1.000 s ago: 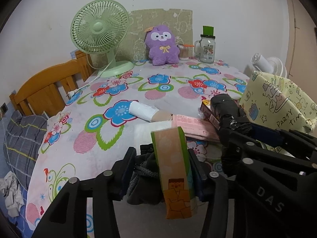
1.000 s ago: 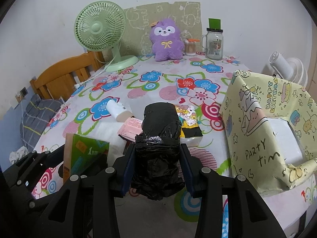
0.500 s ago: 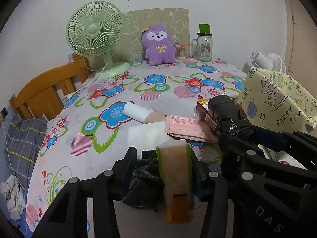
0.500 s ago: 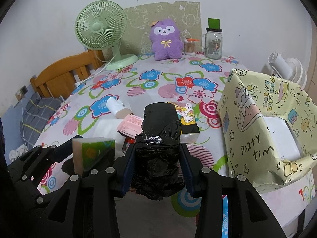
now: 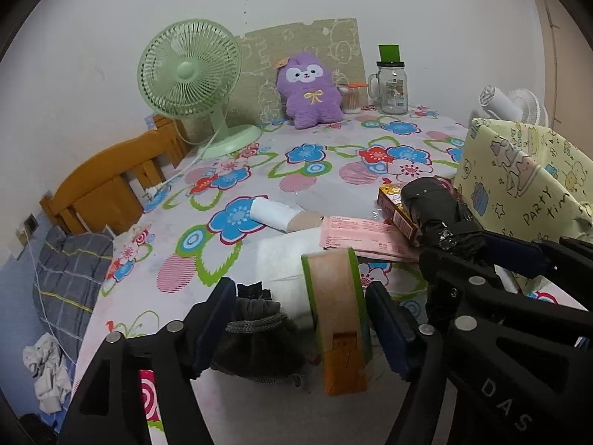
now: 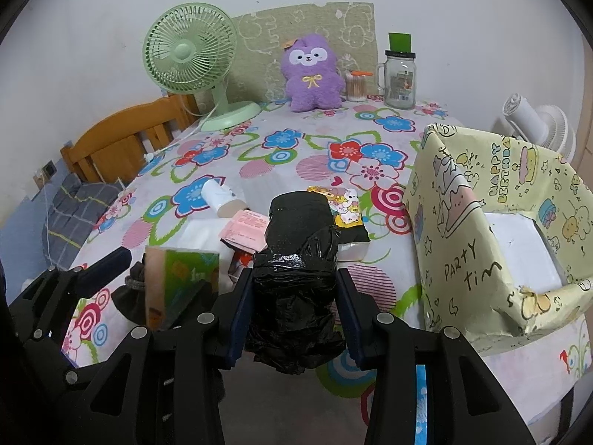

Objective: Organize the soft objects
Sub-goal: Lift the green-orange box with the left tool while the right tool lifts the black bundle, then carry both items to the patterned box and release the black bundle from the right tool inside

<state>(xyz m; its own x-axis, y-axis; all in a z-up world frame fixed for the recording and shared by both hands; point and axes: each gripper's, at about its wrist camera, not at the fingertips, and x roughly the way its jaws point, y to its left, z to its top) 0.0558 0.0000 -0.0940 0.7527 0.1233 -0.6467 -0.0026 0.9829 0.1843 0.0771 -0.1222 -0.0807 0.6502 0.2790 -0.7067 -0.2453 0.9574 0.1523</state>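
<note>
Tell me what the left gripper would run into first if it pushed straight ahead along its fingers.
Probably the green-and-orange tissue pack, which stands between the fingers of the left gripper as its jaws open, no pad touching it. The dark drawstring pouch sits beside it, against the left finger. Depth is hard to judge.

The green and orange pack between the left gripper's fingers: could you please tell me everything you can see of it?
The green and orange pack is a slim soft packet, apparently tissues, with a tan-orange face, green edges and a printed green side. It stands upright on the flowered tablecloth at the near edge, between the fingers of the left gripper, whose jaws are opening; gaps show on both sides, so it stands free. A dark drawstring pouch sits to its left, white tissue behind it.
</note>
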